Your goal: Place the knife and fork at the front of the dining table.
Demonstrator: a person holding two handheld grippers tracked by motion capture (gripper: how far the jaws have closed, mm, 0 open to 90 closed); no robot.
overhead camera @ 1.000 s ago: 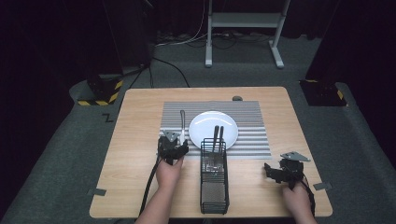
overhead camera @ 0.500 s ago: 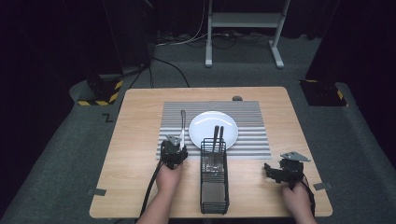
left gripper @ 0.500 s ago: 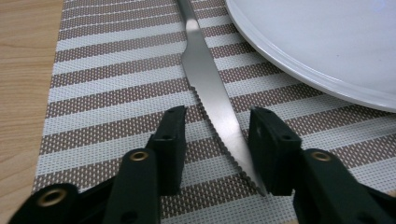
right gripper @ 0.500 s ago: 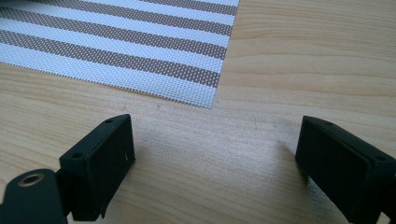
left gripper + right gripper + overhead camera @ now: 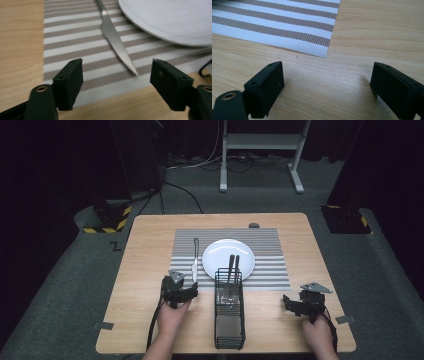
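A pale wooden table is seen from above, with the person's two forearms coming in from the near edge.

At about seven o'clock from the table's middle, the left gripper sits in the person's left hand. Its jaws have just been opening and now stand spread, with nothing between them. In the left gripper view, the serrated silver table knife lies flat on the mat, its tip just ahead of the gap between the jaws and not touching them.

At six o'clock, a tall black wire-mesh cutlery basket lies along the near edge, with two dark utensil handles showing at its far end.

At about four o'clock, the right gripper rests in the person's right hand. Its jaws are spread wide over bare wood and hold nothing.

Farther in, a grey-and-white striped woven placemat covers the middle of the table. From above, the knife lies on its nine o'clock side, pointing toward the near edge, just beside a round white plate at the mat's centre.

Past the table, at twelve o'clock, a white metal stand rests on dark grey carpet.
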